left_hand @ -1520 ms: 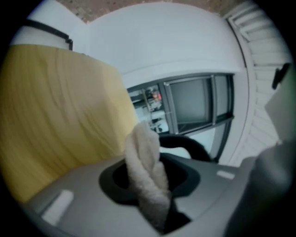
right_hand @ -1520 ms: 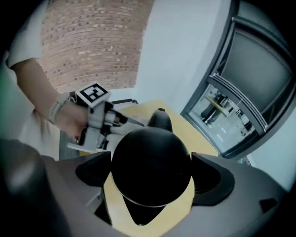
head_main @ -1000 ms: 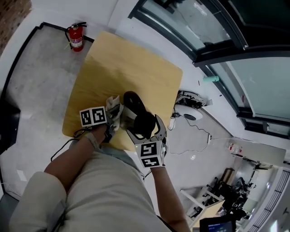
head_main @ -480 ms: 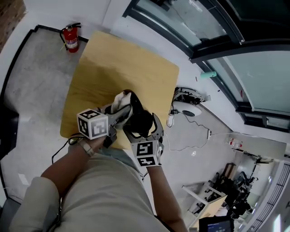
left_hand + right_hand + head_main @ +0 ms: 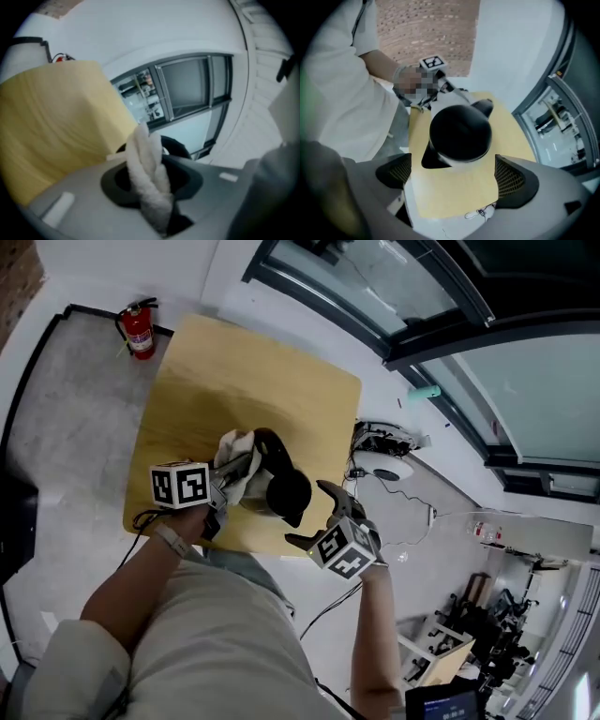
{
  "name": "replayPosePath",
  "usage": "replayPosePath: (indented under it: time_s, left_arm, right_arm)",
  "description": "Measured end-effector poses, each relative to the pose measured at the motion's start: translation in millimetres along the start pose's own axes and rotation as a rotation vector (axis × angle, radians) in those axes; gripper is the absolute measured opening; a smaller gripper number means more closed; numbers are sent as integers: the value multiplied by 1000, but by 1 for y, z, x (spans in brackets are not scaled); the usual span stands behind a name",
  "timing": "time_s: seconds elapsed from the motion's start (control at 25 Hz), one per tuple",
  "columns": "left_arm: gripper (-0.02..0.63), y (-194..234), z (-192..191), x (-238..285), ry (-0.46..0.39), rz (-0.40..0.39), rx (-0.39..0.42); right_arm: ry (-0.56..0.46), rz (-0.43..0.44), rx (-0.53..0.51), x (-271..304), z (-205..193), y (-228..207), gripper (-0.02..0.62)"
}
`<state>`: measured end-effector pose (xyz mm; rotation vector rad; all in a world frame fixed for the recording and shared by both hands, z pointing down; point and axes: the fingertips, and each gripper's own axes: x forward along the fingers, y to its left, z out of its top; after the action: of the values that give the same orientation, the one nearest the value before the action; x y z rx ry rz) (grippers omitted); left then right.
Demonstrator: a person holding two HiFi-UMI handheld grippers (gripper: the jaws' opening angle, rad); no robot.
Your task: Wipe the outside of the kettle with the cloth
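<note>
Black round kettle [image 5: 278, 487] with an arched handle, upright on the yellow wooden table [image 5: 246, 367], close to the near edge. Against its left side, touching it, a fluffy white cloth [image 5: 234, 450]. Left tool [image 5: 238, 471] clamped on that cloth: in the left gripper view the jaws nearly together around a thick twisted fold [image 5: 149, 176], the kettle's dark handle just behind it. Right tool [image 5: 309, 514] at the kettle's near right side, jaws spread wide and holding nothing; in the right gripper view only bare tabletop between the 2 ribbed pads [image 5: 510, 177], with the kettle's lid [image 5: 460, 133] just beyond them and not touching either. Both tools in a person's hands, pale sleeves below. Off past the table's far left corner, on the grey floor, 1 red fire extinguisher [image 5: 138, 330].
</note>
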<state>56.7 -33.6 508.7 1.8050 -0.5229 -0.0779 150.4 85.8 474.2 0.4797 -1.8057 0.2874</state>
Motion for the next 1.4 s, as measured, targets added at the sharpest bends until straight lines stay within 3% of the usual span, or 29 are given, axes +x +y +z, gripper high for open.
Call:
replayPosePath:
  time_s: [0.12, 0.28, 0.4, 0.52, 0.6, 0.68, 0.76, 0.8, 0.84, 0.92, 1.0, 1.04, 1.08, 1.12, 1.2, 1.24, 1.28, 1.32, 1.36, 1.4]
  left_arm:
    - [118, -7, 1, 23, 62, -3, 73]
    - [118, -17, 5, 52, 175, -40, 116]
    - [120, -24, 4, 71, 251, -48, 238]
    - [121, -31, 7, 71, 292, -50, 332]
    - [121, -41, 13, 50, 266, -92, 300]
    - [121, -54, 14, 22, 218, -164, 201]
    - [121, -71, 7, 4, 151, -235, 115]
    - [121, -76, 5, -1, 107, -245, 111]
    - [121, -72, 3, -3, 61, -222, 134]
    - [120, -28, -4, -1, -1, -82, 186]
    - [115, 50, -21, 7, 9, 96, 98]
    - [112, 71, -27, 8, 25, 129, 20]
    - [107, 60, -24, 5, 30, 92, -8]
    - [107, 17, -15, 1, 23, -12, 53]
    - [110, -94, -2, -4, 11, -249, 346]
    - [114, -121, -3, -1, 16, -285, 482]
    - [117, -113, -6, 7, 24, -247, 556]
    - [117, -77, -9, 17, 37, -164, 540]
    - [117, -22, -14, 25, 59, -70, 428]
    - [112, 35, -20, 28, 85, 11, 244]
  right_arm:
    - [42, 123, 3, 13, -7, -2, 532]
    - [-13, 222, 215, 2, 0, 18, 531]
    - [-84, 212, 308, 1, 11, 52, 531]
    - [-114, 86, 318, -3, 10, 58, 531]
    - [-80, -57, 248, -14, 5, 42, 531]
    - [-82, -140, 183, -18, 13, 24, 531]
    - [-97, -122, 136, -9, 28, 16, 531]
    - [-101, -83, 119, -3, 34, 16, 532]
    - [-105, -44, 109, 1, 39, 18, 531]
    - [-117, 2, 113, 5, 43, 21, 531]
    - [-124, 23, 144, 6, 41, 23, 531]
    - [-128, 39, 173, 7, 41, 26, 531]
    - [-136, 58, 206, 10, 41, 30, 531]
    - [-145, 71, 235, 13, 43, 31, 531]
    - [-156, 74, 270, 15, 44, 30, 531]
    - [-155, 72, 280, 15, 44, 30, 531]
    - [-152, 71, 288, 15, 44, 31, 531]
    - [-149, 72, 297, 16, 44, 33, 531]
    - [-150, 73, 307, 17, 44, 35, 531]
    - [-154, 76, 319, 19, 45, 37, 531]
